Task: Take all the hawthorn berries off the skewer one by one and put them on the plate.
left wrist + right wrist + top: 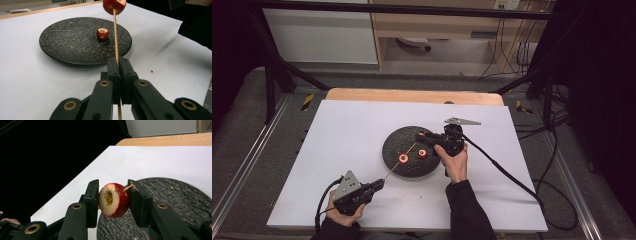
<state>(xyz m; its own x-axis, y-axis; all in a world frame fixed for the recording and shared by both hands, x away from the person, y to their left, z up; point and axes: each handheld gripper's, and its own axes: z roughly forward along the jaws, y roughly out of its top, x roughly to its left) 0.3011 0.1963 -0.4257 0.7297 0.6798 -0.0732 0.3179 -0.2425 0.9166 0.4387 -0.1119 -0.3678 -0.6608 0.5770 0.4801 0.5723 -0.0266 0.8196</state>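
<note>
1. Table [352, 150]: white top, wooden edge along the far side, carrying everything below.
2. Black plate [398, 145]: round, textured, dusted with crumbs, a little toward 3 o'clock of the table's middle in the high view; also seen in the left gripper view [65, 42] and the right gripper view [180, 202].
3. Right hand-held gripper [424, 138]: over the plate's 1 o'clock part in the high view, held from the 5 o'clock side by the right hand [455, 162], cable trailing off toward 4 o'clock. Closed on a cored red fruit piece [113, 200], jaws pressing it from both sides in the right gripper view, hollow core facing the camera.
4. Left hand-held gripper [381, 183]: at 7 o'clock of the plate, off its rim, above the bare table near the front edge, gripped by the left hand [343, 210]. Clamped shut on a wooden skewer [115, 37], jaws meeting around the stick's lower end in the left gripper view.
5. Skewer in the high view [394, 167]: slanting from the left gripper toward 1 o'clock, across the plate's rim, up to the right gripper; tip poking out beside the held fruit in the right gripper view [127, 188].
6. Second fruit piece [403, 158]: threaded on the skewer above the plate's 6 o'clock area; at the stick's top in the left gripper view [114, 5].
7. Third fruit piece [422, 154]: lying loose on the plate, just at 3 o'clock of the threaded one, hollow upward [102, 33].
</note>
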